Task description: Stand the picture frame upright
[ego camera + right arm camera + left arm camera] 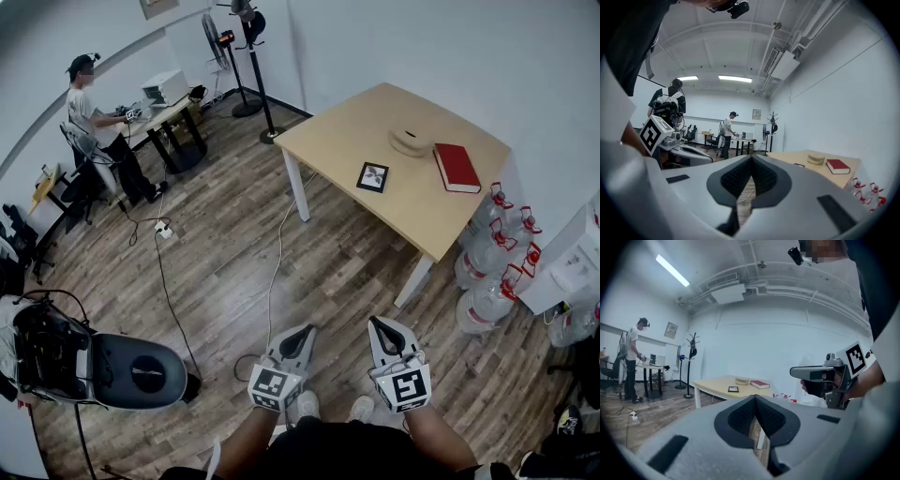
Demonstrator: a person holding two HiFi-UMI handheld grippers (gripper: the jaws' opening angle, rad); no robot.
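Forearms reach in from 6 o'clock in the head view, holding the left gripper (302,330) and right gripper (377,323) side by side, low over the wooden floor (216,262), pointing roughly toward 12 o'clock. Each gripper has its jaws pressed together at the tips, with nothing between them. Well ahead, toward 1 o'clock, the picture frame (372,176) lies flat, face up, on the table (366,117), near its front edge. Past it, toward 2 o'clock, sit a round wooden piece (411,142) and a red book (457,167). Clear jugs (487,248) with red caps stand on the floor beside the table at 3 o'clock; their contents cannot be told.
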